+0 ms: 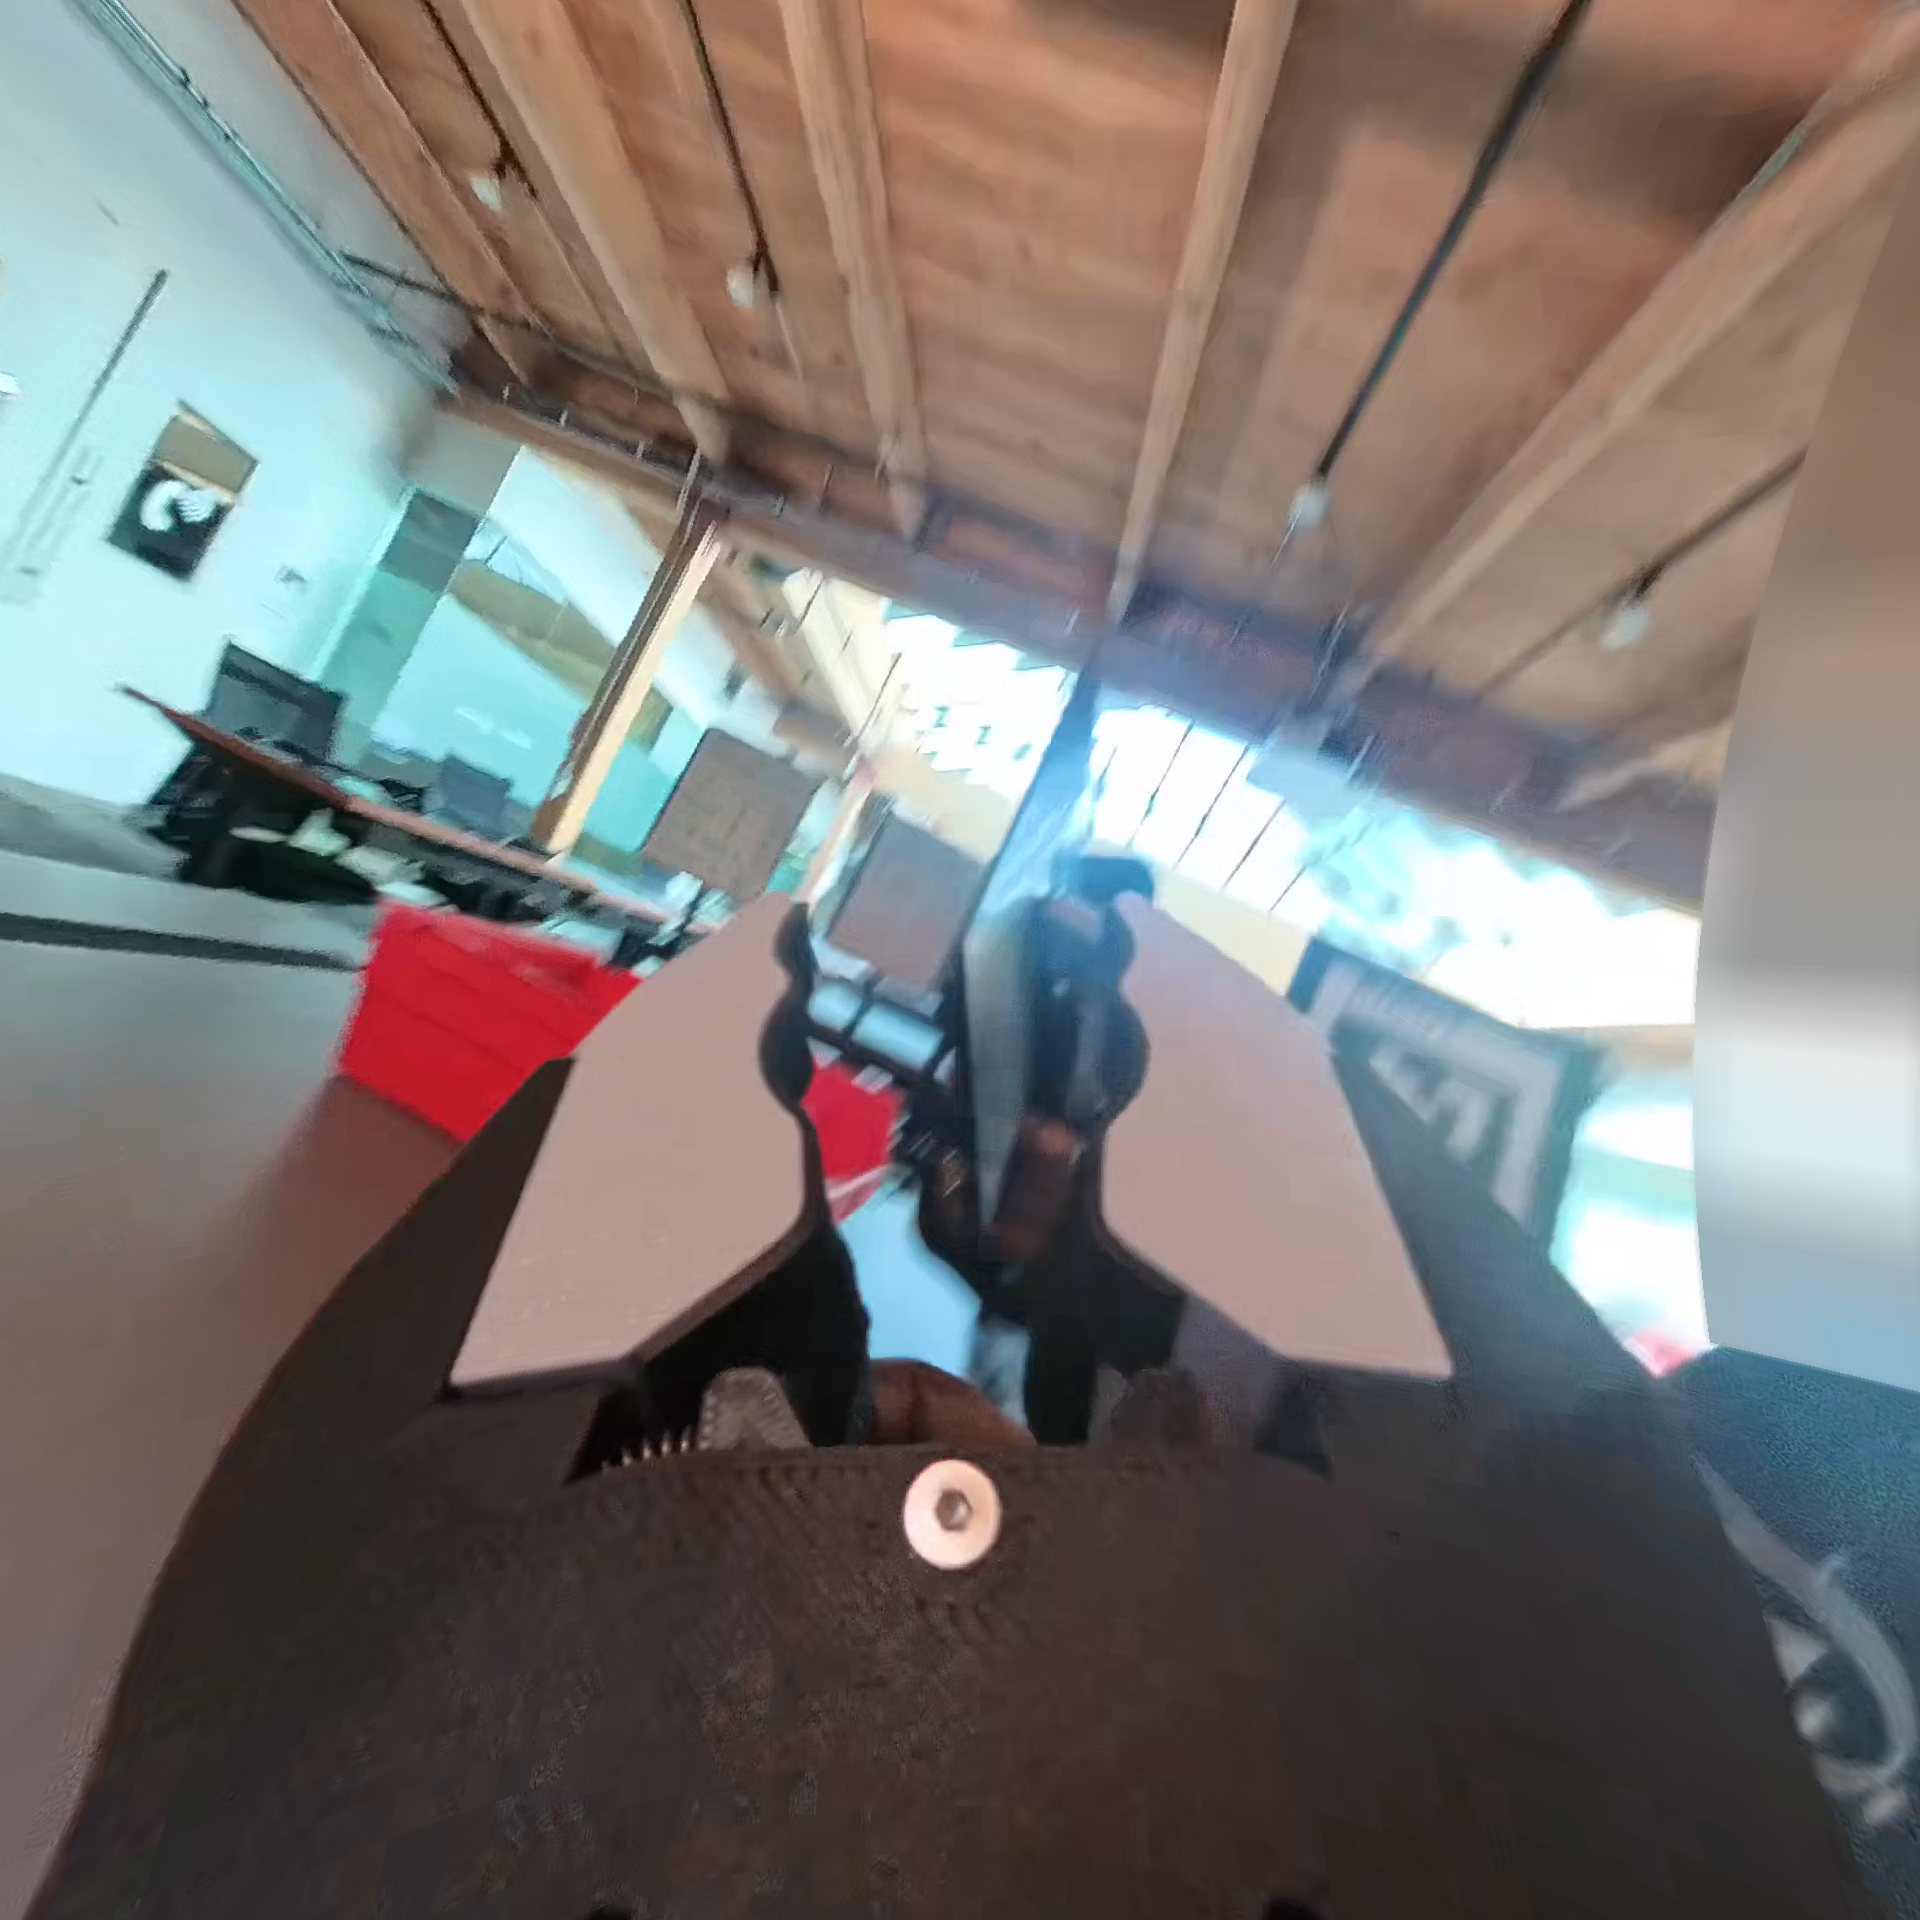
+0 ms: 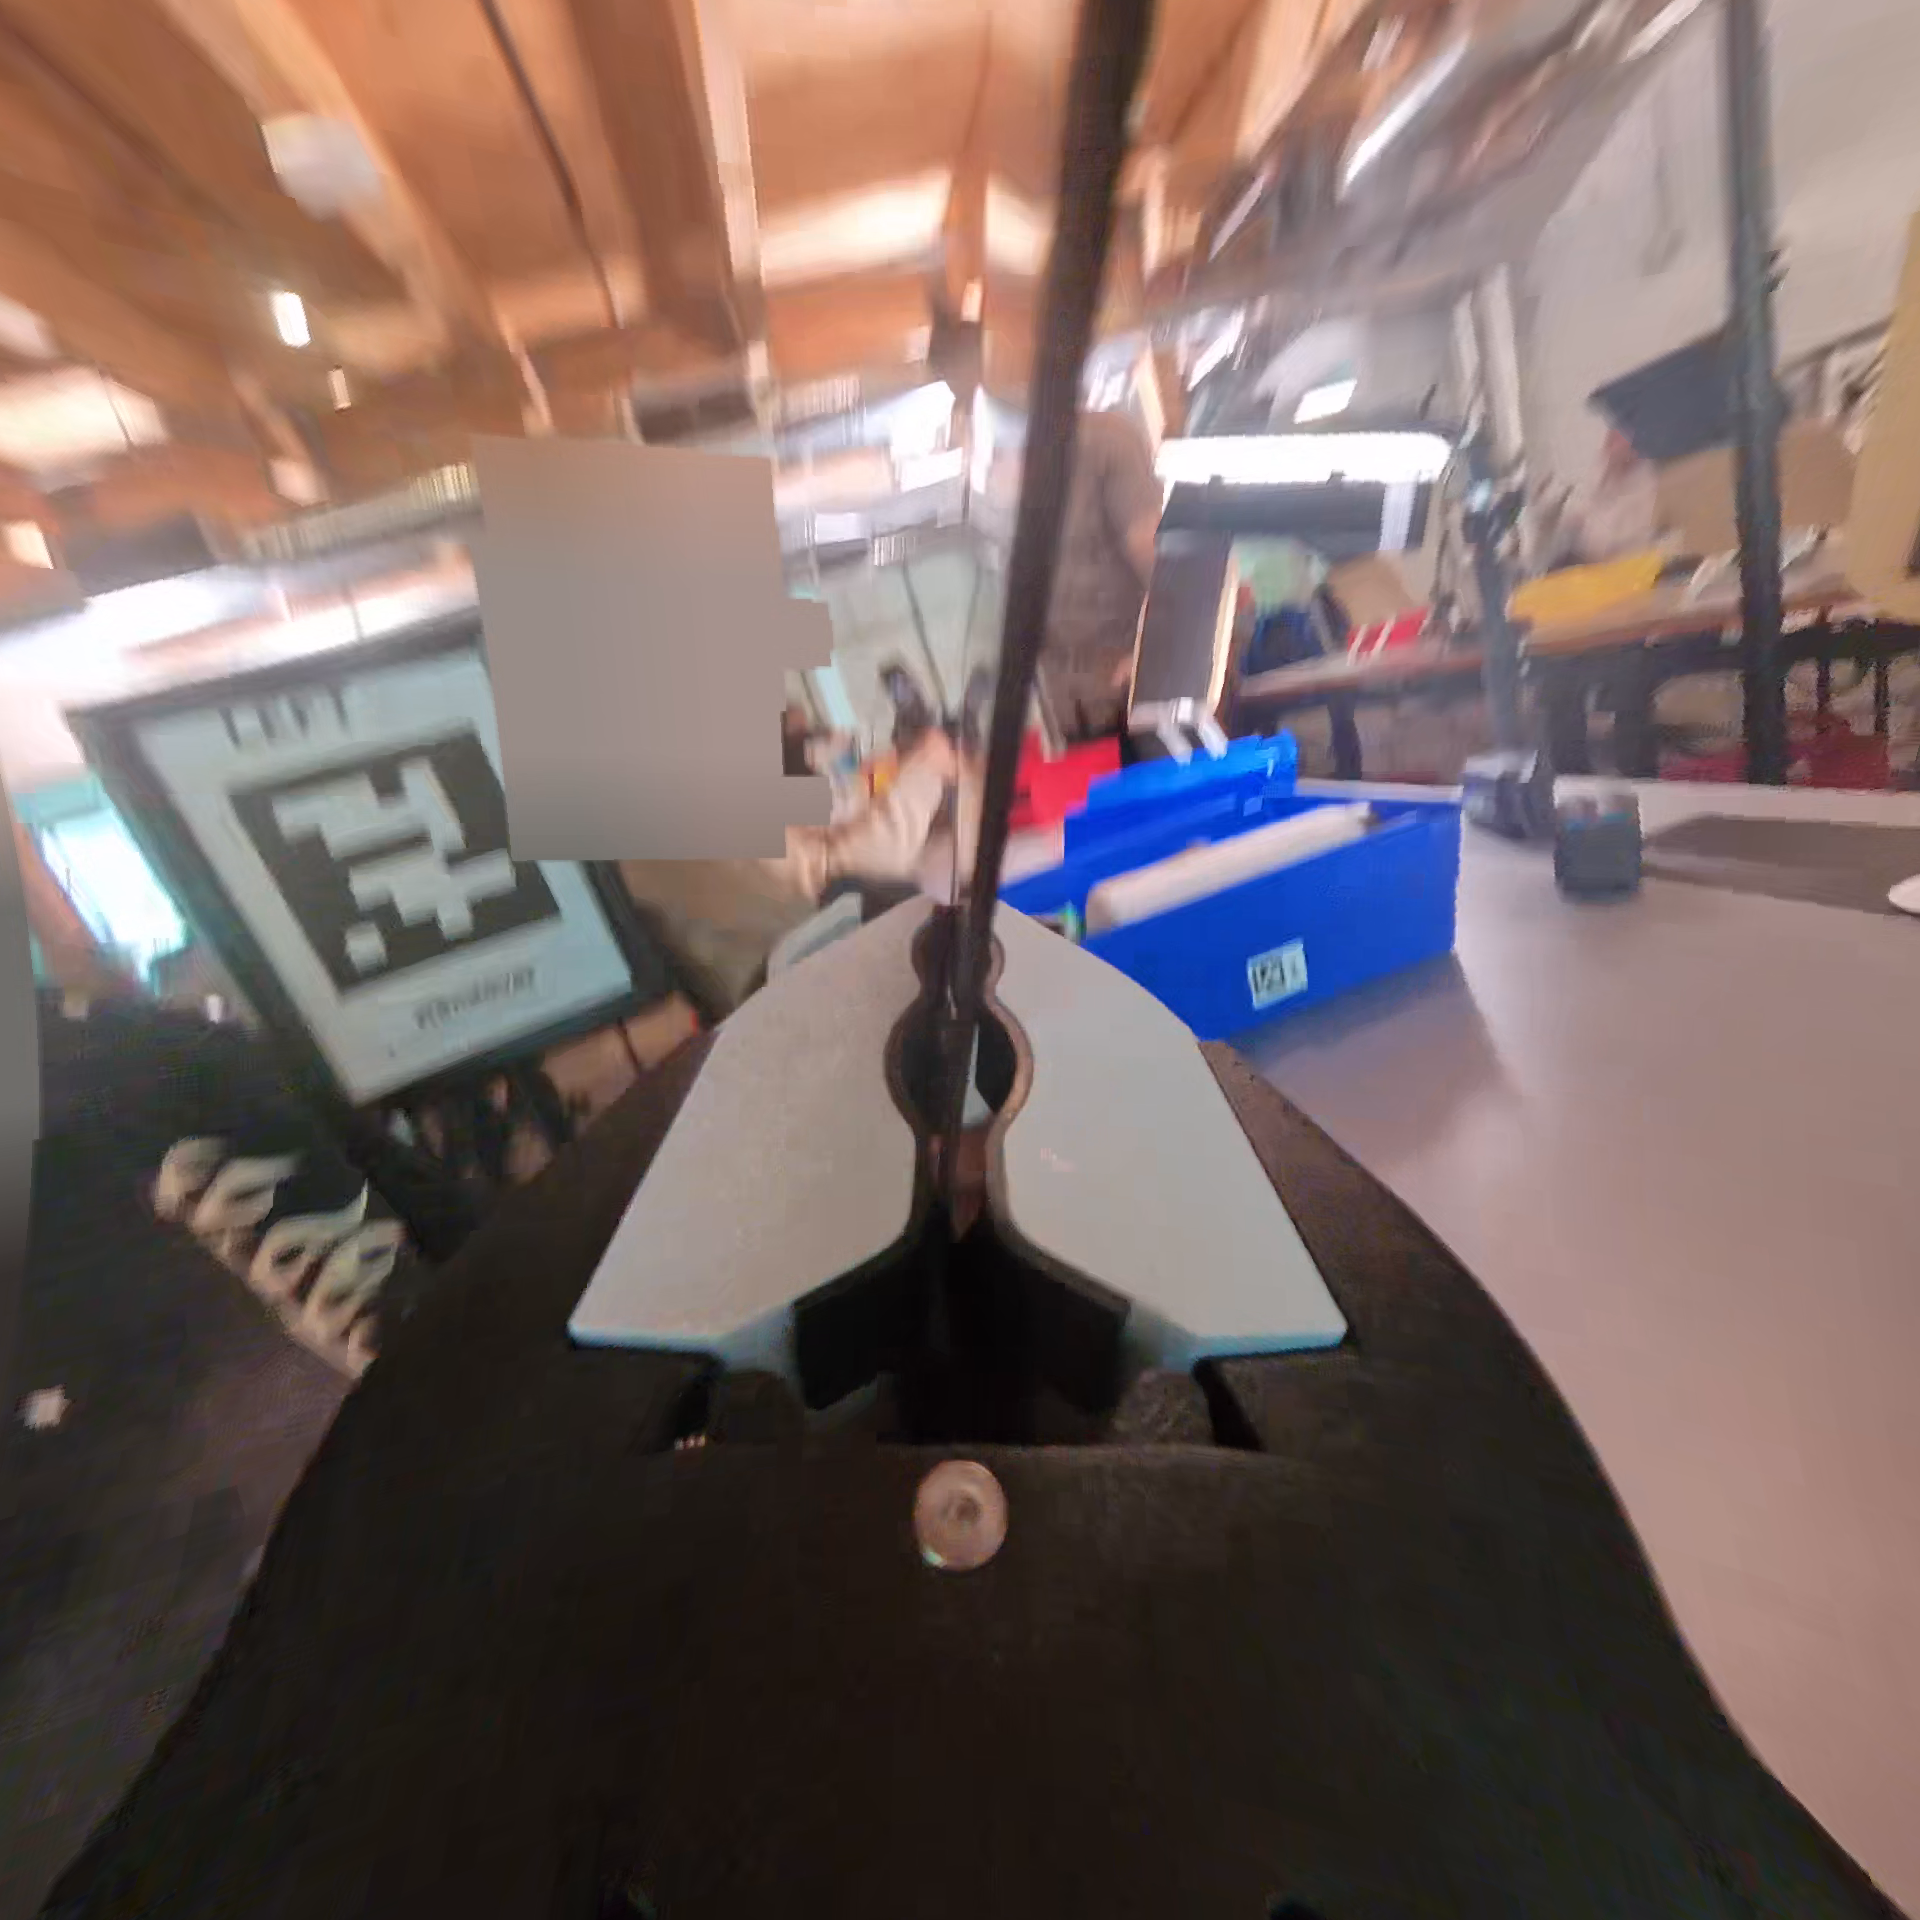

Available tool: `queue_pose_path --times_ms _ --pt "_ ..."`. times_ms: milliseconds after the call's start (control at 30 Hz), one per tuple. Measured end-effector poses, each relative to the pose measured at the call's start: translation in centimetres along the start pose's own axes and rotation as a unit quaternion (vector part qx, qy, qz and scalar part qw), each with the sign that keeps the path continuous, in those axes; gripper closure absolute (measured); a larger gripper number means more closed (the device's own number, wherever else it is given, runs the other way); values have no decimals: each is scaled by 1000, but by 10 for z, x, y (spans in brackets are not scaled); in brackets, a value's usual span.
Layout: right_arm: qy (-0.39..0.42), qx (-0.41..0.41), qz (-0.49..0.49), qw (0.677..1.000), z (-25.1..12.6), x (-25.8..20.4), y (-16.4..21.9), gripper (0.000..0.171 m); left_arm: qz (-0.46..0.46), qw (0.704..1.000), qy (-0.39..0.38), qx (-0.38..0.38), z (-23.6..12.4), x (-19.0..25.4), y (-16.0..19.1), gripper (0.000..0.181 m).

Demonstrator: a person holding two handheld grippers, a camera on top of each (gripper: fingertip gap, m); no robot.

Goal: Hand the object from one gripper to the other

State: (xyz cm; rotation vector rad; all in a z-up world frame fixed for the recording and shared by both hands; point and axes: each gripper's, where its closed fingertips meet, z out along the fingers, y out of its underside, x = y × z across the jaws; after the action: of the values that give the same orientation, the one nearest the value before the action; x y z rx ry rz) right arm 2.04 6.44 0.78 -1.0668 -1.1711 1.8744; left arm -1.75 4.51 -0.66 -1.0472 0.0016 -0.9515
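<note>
The right hand-held gripper (image 2: 961, 997) is clenched on the lower end of a thin dark, flat-bladed object (image 2: 1049, 416) whose long axis rises steeply up and far, while the left hand-held gripper (image 1: 951, 925) stands released around it, the blade (image 1: 1023, 883) against its right finger.

Writing is present in three places; none is reproduced here. Right wrist view: a white fiducial marker card (image 2: 364, 862) in a dark frame carries a black block pattern with a short line of print above and below it, both blurred. A small white label (image 2: 1276, 974) with dark characters sits on the front wall of the blue bin (image 2: 1340, 914). Left wrist view: a second marker card (image 1: 1455, 1091), blurred.
</note>
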Motion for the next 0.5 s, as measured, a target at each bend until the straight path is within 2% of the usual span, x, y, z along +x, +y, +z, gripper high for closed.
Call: queue_pose_path --times_ms 67,133,233,367,467,500 --pt "-10 -83 -22 996 -8 -4 15 169 98 991 -45 -77 -8 -9 11 109" --pt "3 -164 -37 986 -15 0 33 170 166 976 -75 -119 -14 -14 15 106" --pt "0 -251 -51 967 -21 1 59 169 165 974 -42 -148 -11 1 29 119" --pt "-25 -306 -38 951 -23 -6 80 169 120 972 -10 -201 -4 11 56 139" --pt "-37 -332 -45 942 -23 -11 90 169 115 974 11 -197 0 17 62 174" --pt "-36 -332 -49 941 -23 -11 89 167 109 975 17 -192 0 18 60 176"
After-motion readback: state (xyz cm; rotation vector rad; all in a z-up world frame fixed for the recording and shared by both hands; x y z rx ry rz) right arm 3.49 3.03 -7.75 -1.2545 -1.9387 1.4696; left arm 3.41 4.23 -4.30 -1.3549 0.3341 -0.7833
